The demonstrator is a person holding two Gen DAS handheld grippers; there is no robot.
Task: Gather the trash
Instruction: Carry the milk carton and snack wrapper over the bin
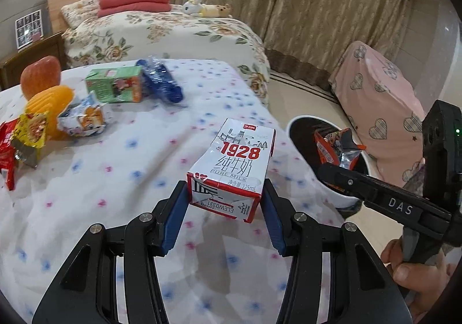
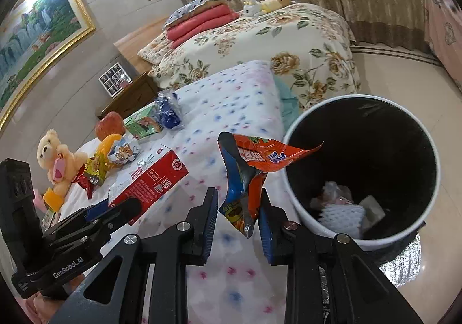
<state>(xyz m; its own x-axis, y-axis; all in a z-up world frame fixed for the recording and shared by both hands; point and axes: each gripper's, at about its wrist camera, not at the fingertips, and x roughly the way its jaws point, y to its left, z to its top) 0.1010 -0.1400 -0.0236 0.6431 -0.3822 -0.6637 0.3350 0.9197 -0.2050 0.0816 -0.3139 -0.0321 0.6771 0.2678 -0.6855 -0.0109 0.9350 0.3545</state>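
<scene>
Two tools loaded: left tool (image 1: 225, 194) pinches white-red milk carton (image 1: 234, 168); right tool (image 2: 238, 208) pinches orange foil wrapper (image 2: 254, 162). Next, likely release over white round bin (image 2: 291, 194).

Left gripper (image 1: 225, 197) clamps a white-and-red milk carton (image 1: 235, 165) between its blue pads (image 1: 176, 208), above the dotted tablecloth (image 1: 115, 179) near the table's right edge. Right gripper (image 1: 332, 168) holds an orange snack wrapper (image 1: 337, 147) over the bin (image 1: 343, 199) beyond that edge. At the far left: green carton (image 1: 115, 84), crushed blue bottle (image 1: 161, 81), apple (image 1: 40, 75), wrappers (image 1: 29, 133).
</scene>
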